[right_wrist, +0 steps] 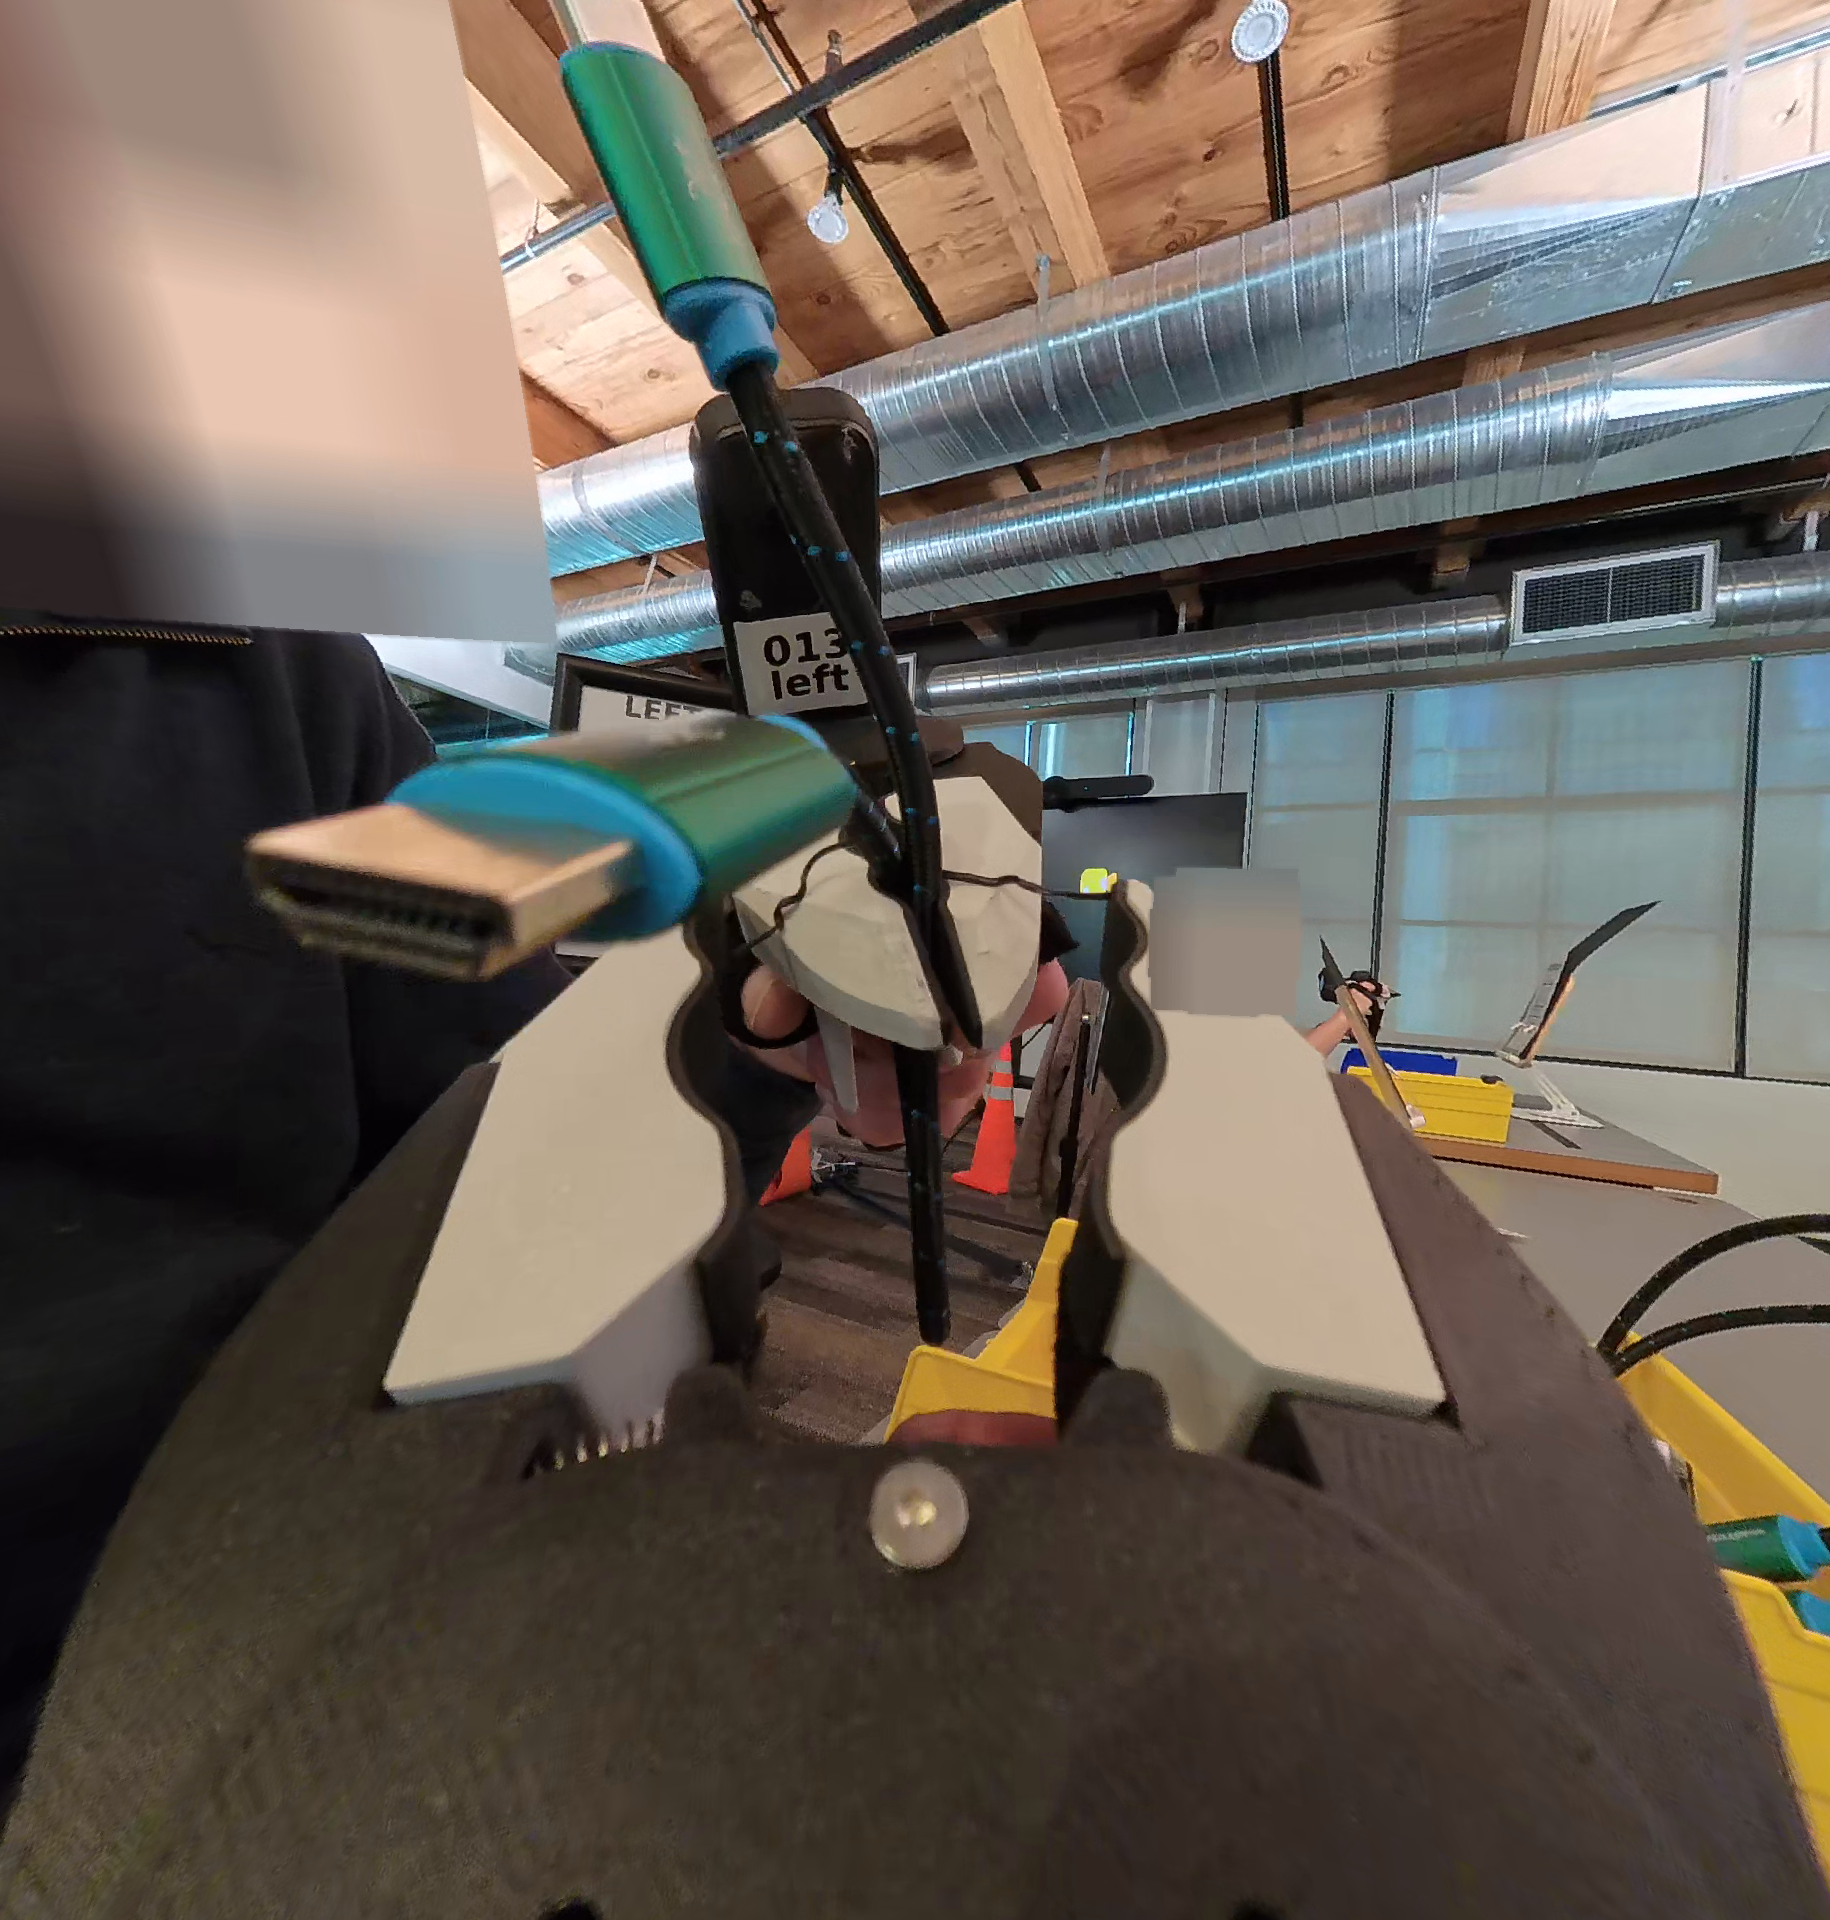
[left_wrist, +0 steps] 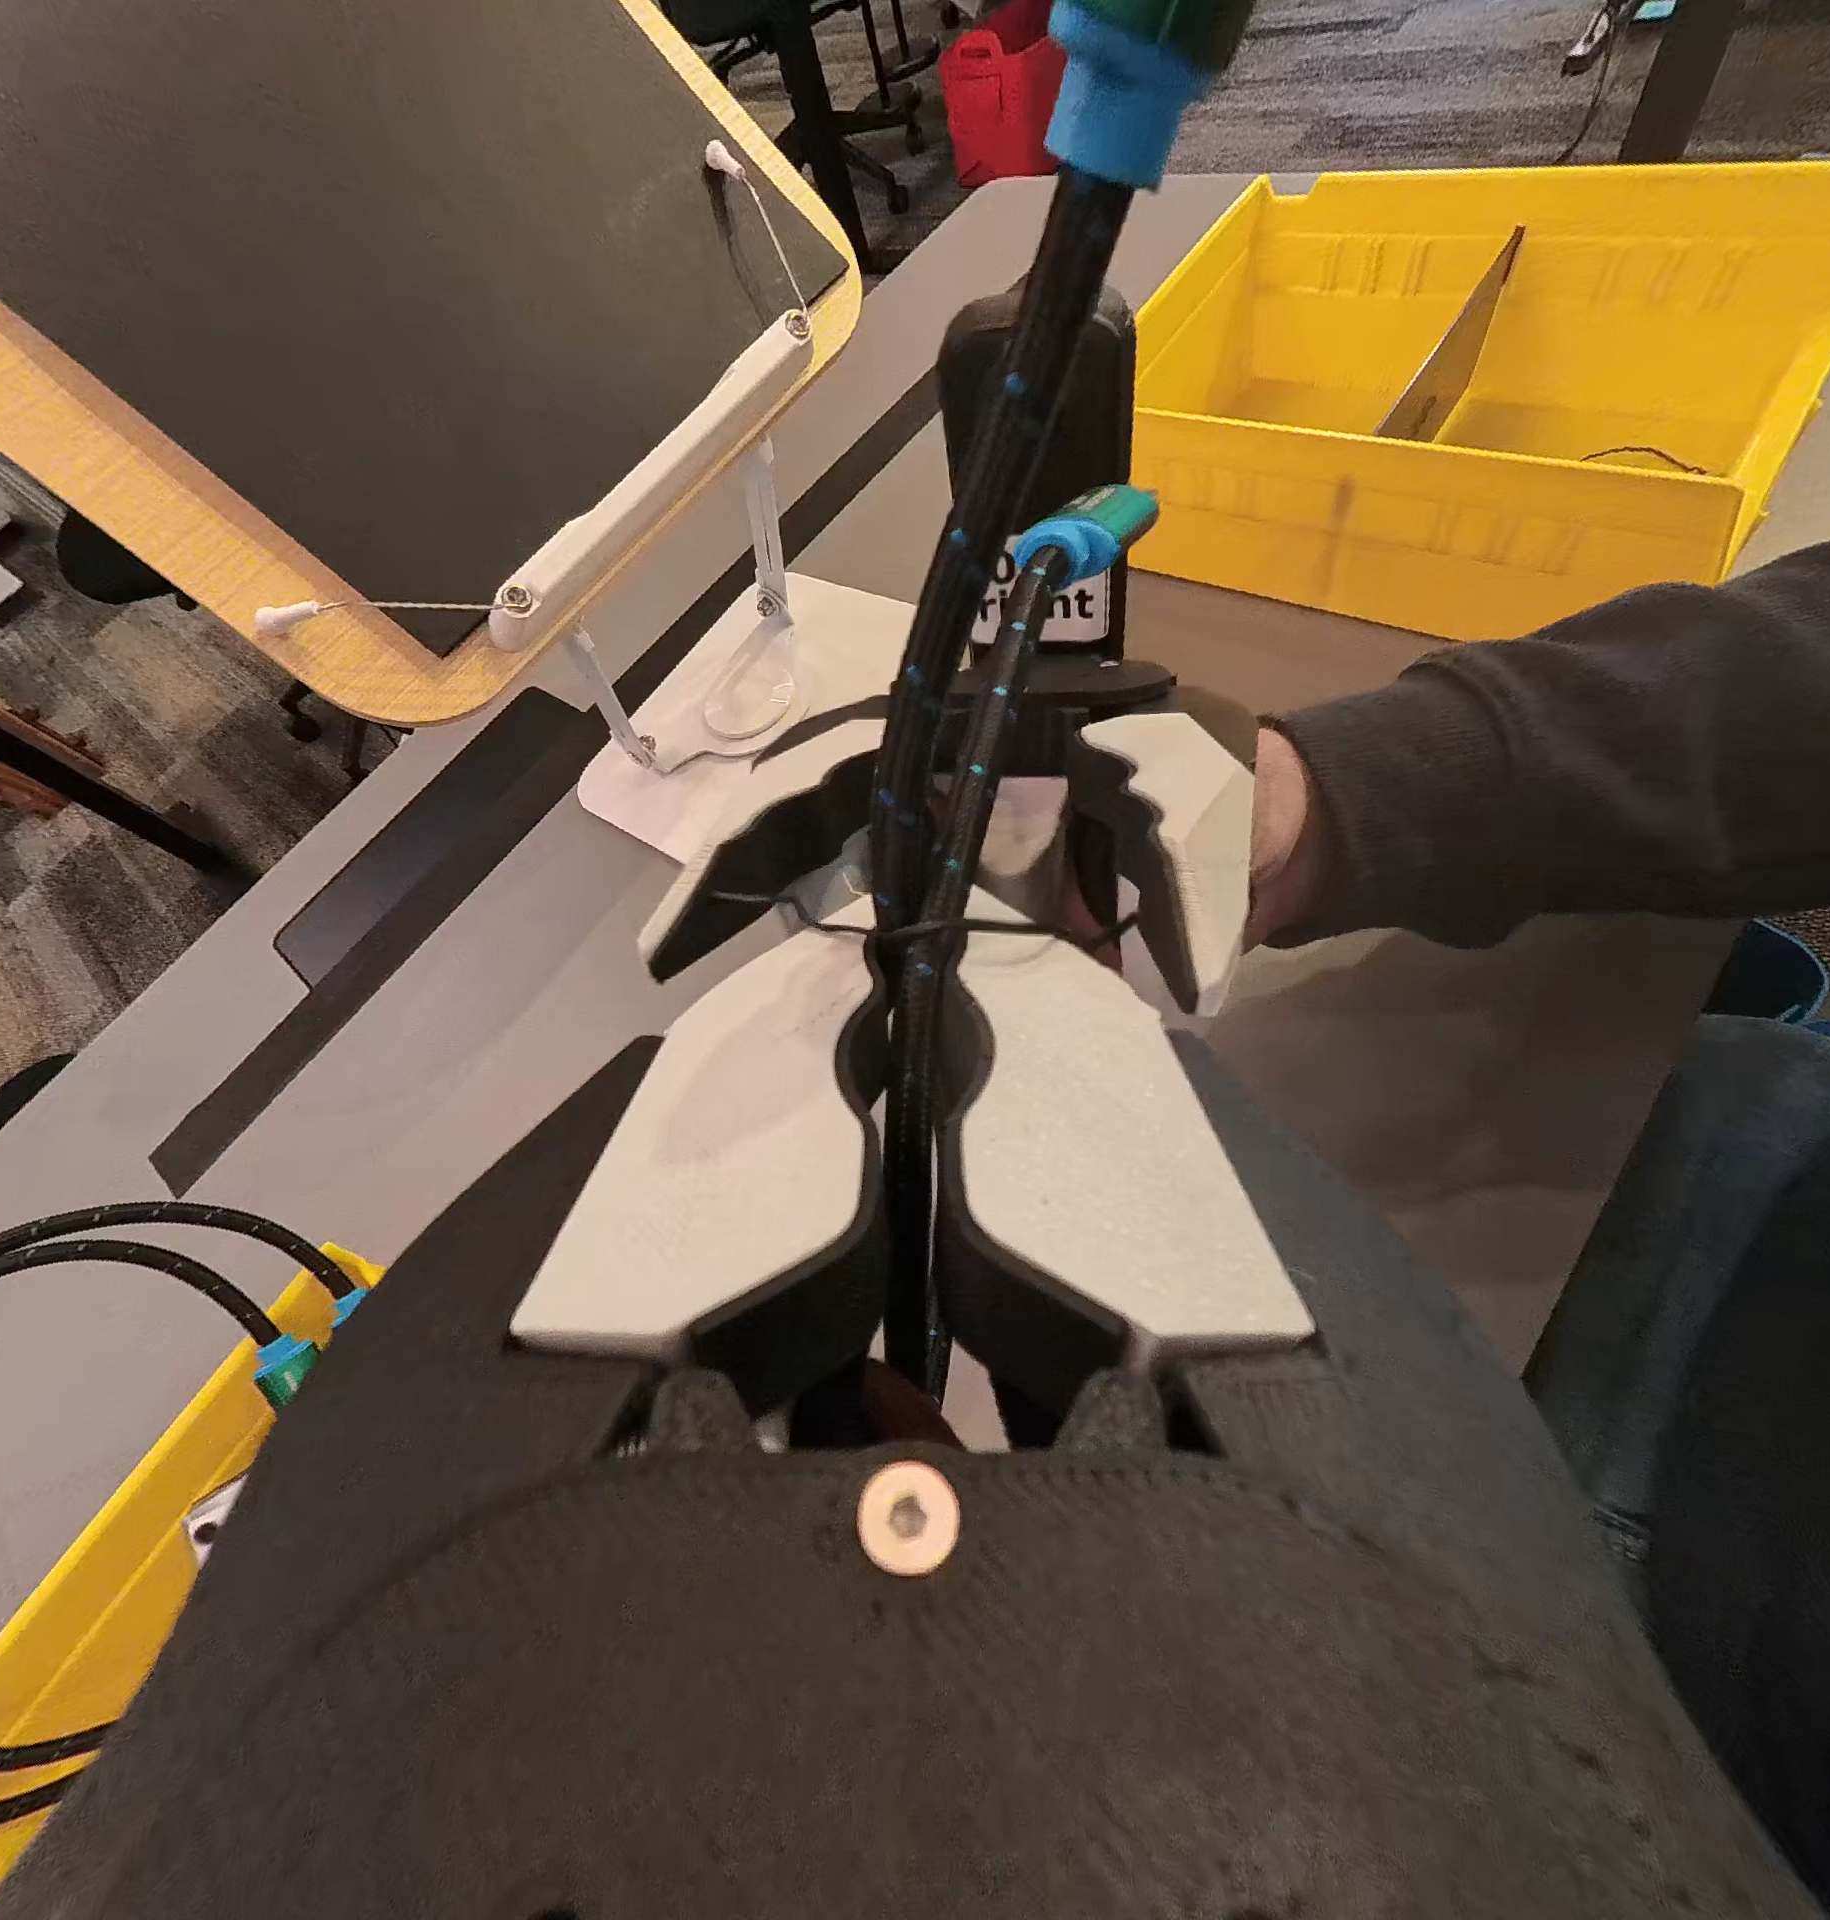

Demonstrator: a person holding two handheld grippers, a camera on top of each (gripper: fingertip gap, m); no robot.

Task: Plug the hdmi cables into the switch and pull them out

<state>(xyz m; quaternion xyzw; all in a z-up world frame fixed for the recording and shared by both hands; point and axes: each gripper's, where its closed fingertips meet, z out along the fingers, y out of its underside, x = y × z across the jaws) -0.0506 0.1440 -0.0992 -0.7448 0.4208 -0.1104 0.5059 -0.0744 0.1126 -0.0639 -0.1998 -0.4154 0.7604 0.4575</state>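
We've got our left gripper (left_wrist: 911, 1049) pinched tight on one bundled HDMI cable (left_wrist: 916, 935), two black braided strands tied by a thin wire. Two green-and-blue plugs stick up above it: one high (right_wrist: 672, 197), one pointing at the right camera (right_wrist: 537, 862). Our right gripper (right_wrist: 916, 1029) faces the left with fingers spread wide, gripping nothing. We count two yellow bins: one ahead (left_wrist: 1462, 499), one low left (left_wrist: 111, 1558) with more cables.
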